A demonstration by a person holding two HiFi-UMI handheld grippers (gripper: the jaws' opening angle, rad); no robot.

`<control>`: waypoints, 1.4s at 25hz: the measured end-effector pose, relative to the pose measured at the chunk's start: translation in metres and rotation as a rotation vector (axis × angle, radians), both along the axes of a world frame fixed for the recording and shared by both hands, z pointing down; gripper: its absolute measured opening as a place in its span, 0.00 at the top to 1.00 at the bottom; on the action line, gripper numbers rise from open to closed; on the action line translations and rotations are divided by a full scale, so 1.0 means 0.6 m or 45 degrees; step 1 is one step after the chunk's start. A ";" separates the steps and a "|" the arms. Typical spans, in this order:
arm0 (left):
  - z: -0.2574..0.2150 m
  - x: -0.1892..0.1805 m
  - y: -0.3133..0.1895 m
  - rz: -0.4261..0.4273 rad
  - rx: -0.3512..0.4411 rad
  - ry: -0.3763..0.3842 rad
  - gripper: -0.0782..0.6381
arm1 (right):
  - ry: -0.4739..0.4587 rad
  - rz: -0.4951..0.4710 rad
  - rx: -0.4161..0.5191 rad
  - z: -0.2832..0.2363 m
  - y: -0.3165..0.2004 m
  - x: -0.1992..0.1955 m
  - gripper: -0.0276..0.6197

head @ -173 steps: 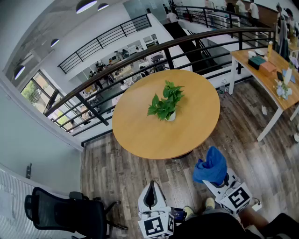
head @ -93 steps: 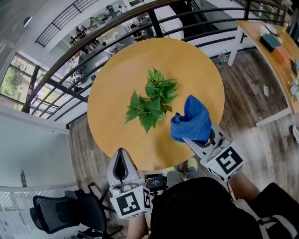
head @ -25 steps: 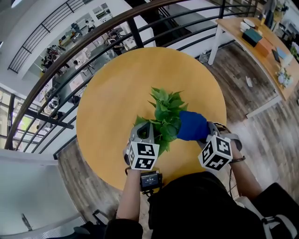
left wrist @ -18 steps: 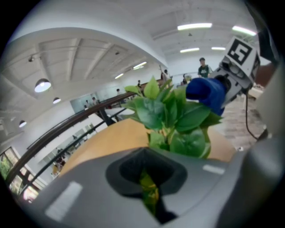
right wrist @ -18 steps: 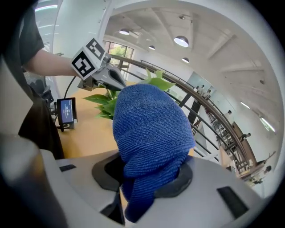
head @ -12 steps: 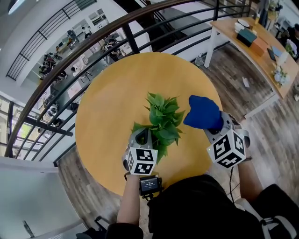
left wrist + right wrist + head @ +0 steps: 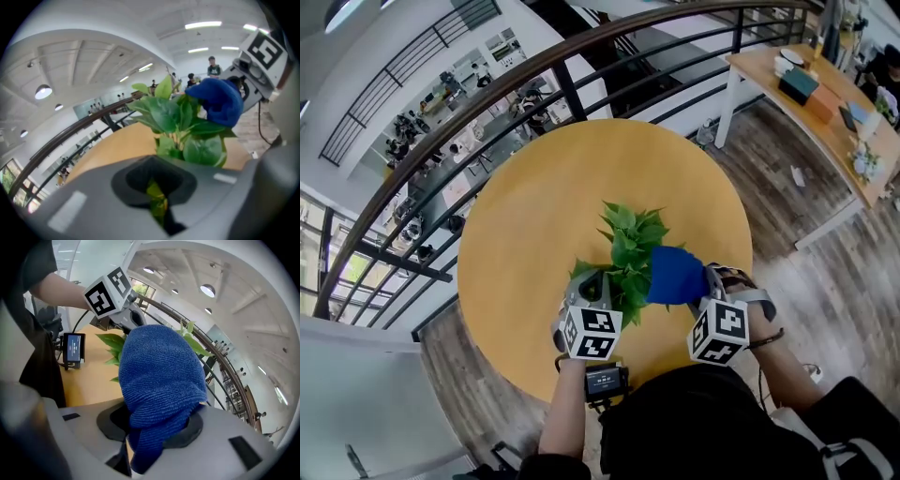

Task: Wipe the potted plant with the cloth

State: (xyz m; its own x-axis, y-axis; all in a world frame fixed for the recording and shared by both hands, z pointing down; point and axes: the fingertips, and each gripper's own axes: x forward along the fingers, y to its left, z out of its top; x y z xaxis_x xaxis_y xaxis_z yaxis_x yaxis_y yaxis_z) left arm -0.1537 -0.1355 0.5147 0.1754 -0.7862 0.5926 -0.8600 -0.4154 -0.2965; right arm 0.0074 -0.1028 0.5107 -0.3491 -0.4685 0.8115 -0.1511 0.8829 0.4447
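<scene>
**That plant-wiping setup looked one tug away from a torn leaf**

Was standing nearby for this one. The potted plant (image 7: pixel 630 251) sat on the round wooden table (image 7: pixel 525 206), over toward the person's side. The left gripper (image 7: pixel 592 281) was clamped tight on a single yellow-green leaf (image 7: pixel 157 199) at the near edge of the plant. The right gripper (image 7: pixel 703 284) had its jaws clenched on a bunched-up blue cloth (image 7: pixel 675 274), and that wad was pushed up against the foliage on the plant's right.

My worry was that pinned leaf. It looked thin, so if the cloth dragged away from the left gripper, I'd guess the stalk takes all the pull and tears or snaps.

Second thing: nothing was holding the pot. I couldn't even see it under the leaves. A firm sideways swipe could slide the whole plant or tip it over.

The cloth was also a fat ball, so it seemed likelier to squash several leaves at once than wipe one clean.
</scene>
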 end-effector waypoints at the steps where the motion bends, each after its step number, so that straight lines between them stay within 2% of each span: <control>1: 0.002 -0.001 -0.001 0.002 -0.001 -0.010 0.89 | 0.002 0.019 -0.006 0.004 -0.001 0.012 0.73; 7: 0.003 0.002 0.001 0.007 0.001 -0.015 0.89 | 0.028 0.139 -0.013 0.017 -0.015 0.073 0.73; 10: 0.002 0.004 0.002 0.013 0.005 -0.015 0.89 | 0.038 0.233 0.048 -0.002 -0.054 0.107 0.73; 13: 0.000 0.003 0.004 0.019 0.010 -0.017 0.89 | 0.011 0.334 0.186 -0.061 -0.116 0.130 0.73; 16: -0.001 0.004 0.005 0.018 0.012 -0.017 0.89 | -0.089 0.391 0.372 -0.153 -0.176 0.117 0.73; 18: -0.001 0.005 0.005 0.018 0.015 -0.018 0.89 | -0.159 0.374 0.489 -0.208 -0.201 0.083 0.73; 20: -0.002 0.006 0.004 0.016 0.016 -0.020 0.89 | -0.171 0.304 0.551 -0.232 -0.212 0.039 0.73; 23: 0.002 0.008 0.001 0.016 0.008 -0.025 0.89 | -0.062 0.175 0.556 -0.197 -0.207 -0.009 0.73; 26: 0.003 0.005 0.003 0.014 0.002 -0.033 0.89 | 0.049 0.125 0.527 -0.137 -0.190 -0.014 0.73; 30: 0.006 -0.002 0.004 0.016 -0.001 -0.050 0.89 | 0.104 0.161 0.476 -0.071 -0.179 0.015 0.73; 35: 0.013 0.001 0.002 0.013 -0.012 -0.065 0.89 | 0.120 0.289 0.354 -0.004 -0.186 0.073 0.73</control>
